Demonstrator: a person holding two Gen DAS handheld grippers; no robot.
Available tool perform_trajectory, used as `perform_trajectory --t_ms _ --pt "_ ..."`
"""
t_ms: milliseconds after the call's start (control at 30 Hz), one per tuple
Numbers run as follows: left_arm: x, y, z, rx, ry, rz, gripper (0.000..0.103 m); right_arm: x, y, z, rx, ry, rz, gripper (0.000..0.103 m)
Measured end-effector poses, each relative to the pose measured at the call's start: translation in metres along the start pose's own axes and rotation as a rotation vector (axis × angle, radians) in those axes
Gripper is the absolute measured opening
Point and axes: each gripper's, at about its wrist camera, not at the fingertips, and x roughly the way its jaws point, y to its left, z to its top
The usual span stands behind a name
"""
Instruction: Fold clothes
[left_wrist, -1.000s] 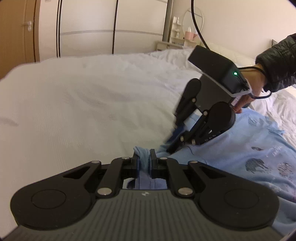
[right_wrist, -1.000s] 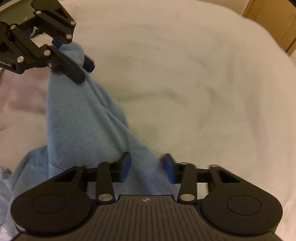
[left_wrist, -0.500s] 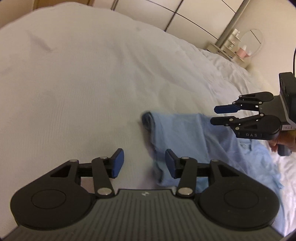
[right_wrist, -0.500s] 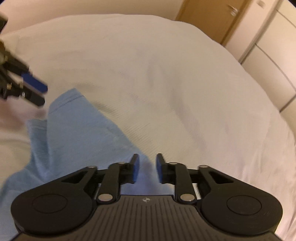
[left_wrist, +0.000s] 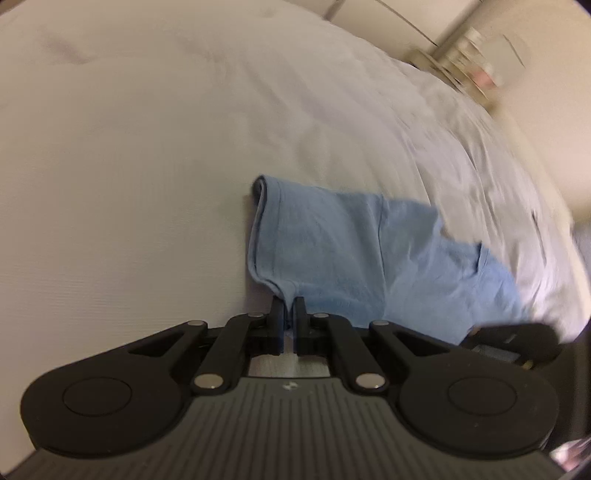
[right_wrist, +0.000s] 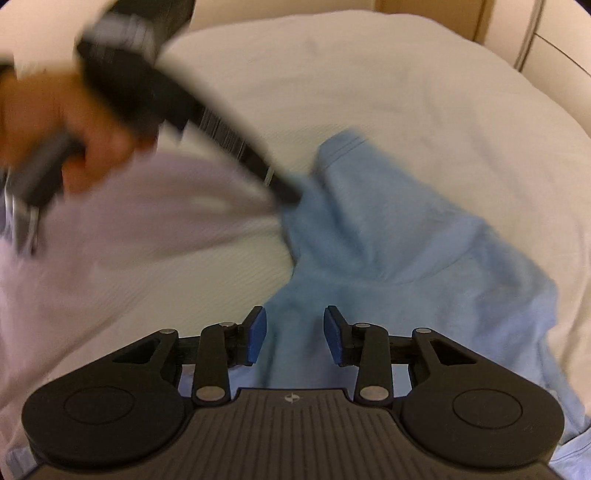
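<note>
Light blue shirt (left_wrist: 332, 254) is lying partly spread on a white bed cover (left_wrist: 147, 147), one sleeve stretching out to the left with its hemmed cuff (left_wrist: 258, 229) standing open toward bare sheet; the body is trailing off to the right and near.

Left gripper (left_wrist: 289, 308) is sitting at the near corner of that cuff, fingers drawn together and pinching the hem. Sleeve's long axis is running away from this grip toward the right, so any pull is likely travelling along it.

Right gripper (right_wrist: 294, 338) is hovering over the body cloth, blue pads (right_wrist: 256, 334) apart and widening; fabric is showing below the gap but the pads are not pressing on it. In its view a hand (right_wrist: 62, 122) is carrying the other tool, heavily blurred, tip meeting the cuff.

Judgement: left is the nearer one to the sleeve end; right is looking for a second hold nearer the shoulder seam.

Room: soft bed surface, wardrobe doors (right_wrist: 546, 40) far right, blurred dresser shelf (left_wrist: 469, 62) far.
</note>
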Motion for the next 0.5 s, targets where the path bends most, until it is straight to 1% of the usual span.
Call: perform_trajectory --t_ms 100,233,300,400,467,500 --pt "-0.002 0.001 -0.008 -0.024 0.045 0.041 0.002 0.003 0.009 -0.002 -0.006 0.003 0.013 0.038" --pt "0.008 -0.003 -0.014 -0.039 0.086 0.088 0.002 -0.003 0.007 -0.007 0.029 0.019 0.042 0.042" --pt "0.009 -0.002 -0.015 -0.026 0.071 0.118 0.003 -0.010 0.004 -0.008 0.045 0.020 0.031 0.044" --pt "0.003 -0.001 -0.012 0.007 0.047 0.213 0.003 -0.024 -0.003 -0.016 0.111 0.026 0.004 0.047" --pt "-0.006 -0.001 -0.007 0.019 0.035 0.249 0.004 -0.033 -0.004 -0.022 0.148 0.032 -0.024 0.048" --pt "-0.012 -0.003 -0.005 0.027 0.025 0.253 0.004 -0.039 -0.005 -0.026 0.167 0.037 -0.041 0.049"
